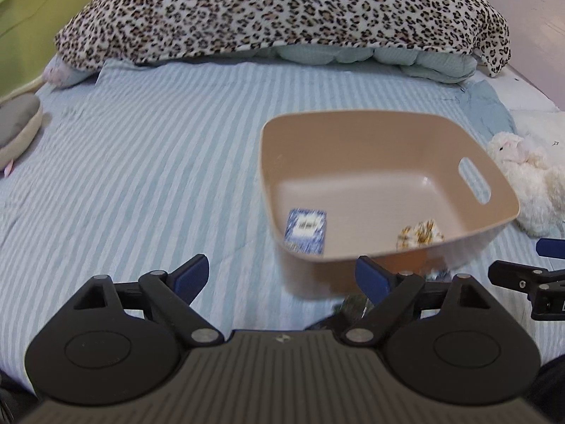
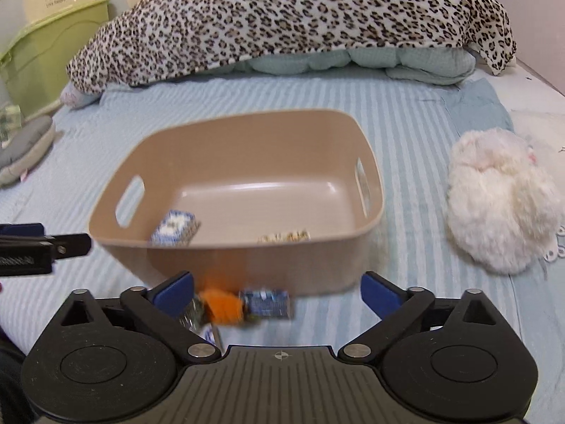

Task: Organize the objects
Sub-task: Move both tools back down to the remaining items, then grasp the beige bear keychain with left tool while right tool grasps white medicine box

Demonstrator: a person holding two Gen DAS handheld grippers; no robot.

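Observation:
A beige plastic bin (image 1: 370,130) with handle slots sits on the striped bed; it also shows in the right wrist view (image 2: 247,127). Inside lie a blue-and-white packet (image 1: 306,230) (image 2: 174,228) and a yellow-patterned packet (image 1: 420,235) (image 2: 284,236). In front of the bin, on the sheet, lie an orange item (image 2: 220,305), a blue packet (image 2: 266,304) and a dark shiny packet (image 2: 192,314). My left gripper (image 1: 282,275) is open and empty, left of the bin's near corner. My right gripper (image 2: 277,291) is open over the loose items, holding nothing.
A leopard-print blanket (image 1: 282,10) over a folded quilt lies at the head of the bed. A white plush toy (image 2: 501,205) lies right of the bin. A grey cushion (image 1: 17,123) and a green headboard (image 1: 39,17) are at the left. The right gripper's fingers (image 1: 522,275) show at the left view's right edge.

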